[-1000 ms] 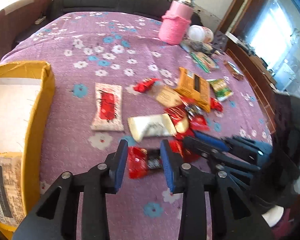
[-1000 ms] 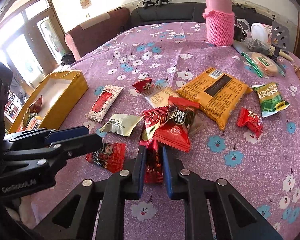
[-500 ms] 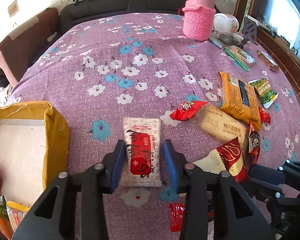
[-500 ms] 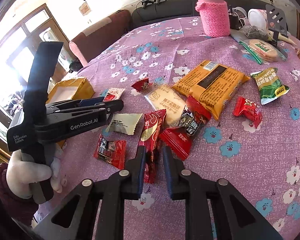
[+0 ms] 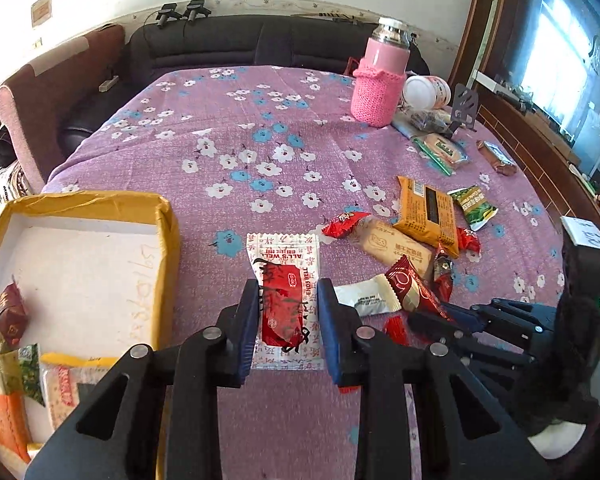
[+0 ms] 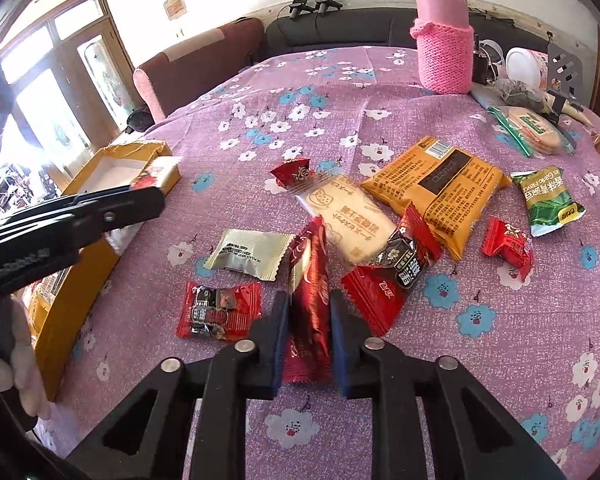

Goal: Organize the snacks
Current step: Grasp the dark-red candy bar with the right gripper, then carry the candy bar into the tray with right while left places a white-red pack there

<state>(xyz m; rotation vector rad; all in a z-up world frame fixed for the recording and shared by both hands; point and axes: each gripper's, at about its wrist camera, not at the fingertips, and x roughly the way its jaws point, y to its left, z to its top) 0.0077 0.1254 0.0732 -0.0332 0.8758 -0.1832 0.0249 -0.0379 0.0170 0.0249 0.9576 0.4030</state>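
On the table: purple flowered cloth (image 6: 380, 100) strewn with loose snack packets.
Left gripper (image 5: 287, 320): closed on the white-and-red snack packet (image 5: 284, 276), one blue pad at each long edge; whether the packet is lifted off the cloth cannot be told.
Right gripper (image 6: 310, 326): narrow, pinching the dark red snack packet (image 6: 309, 280) beside a silver packet (image 6: 250, 254).
Yellow cardboard box (image 5: 162, 240): at left, just beside the held white packet, several snacks inside at its near end.
Pink knit-sleeved flask (image 6: 444, 40): upright at the far side.
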